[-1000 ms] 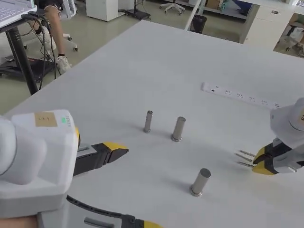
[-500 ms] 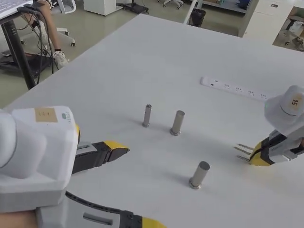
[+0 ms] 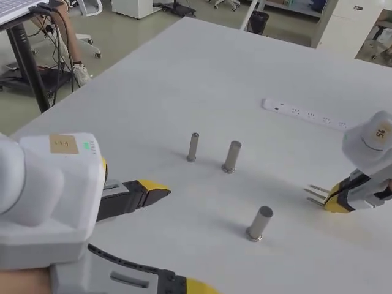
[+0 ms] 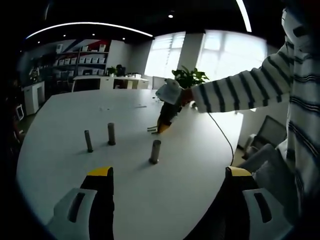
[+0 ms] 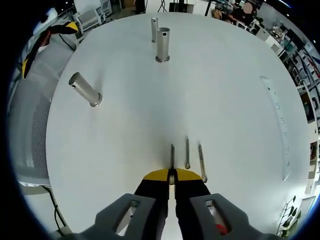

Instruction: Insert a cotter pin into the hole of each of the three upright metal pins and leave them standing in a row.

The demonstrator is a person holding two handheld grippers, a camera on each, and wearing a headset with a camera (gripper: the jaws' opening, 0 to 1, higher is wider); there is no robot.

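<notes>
Three upright metal pins stand on the white table: a thin one, a thicker one and a nearer one. Three cotter pins lie side by side at the right. My right gripper is shut, its tips on the end of the leftmost cotter pin; the two others lie free beside it. My left gripper hovers wide open short of the pins, with nothing between its jaws. From the head it sits at lower left.
A white power strip lies on the table behind the cotter pins. The table's left edge drops to a floor with a desk, cables and chairs. A striped sleeve reaches in to the right gripper.
The head camera has shifted a little. The right gripper stays at the cotter pins, its jaws looking closer together than a second ago. The left gripper holds its place, still open.
</notes>
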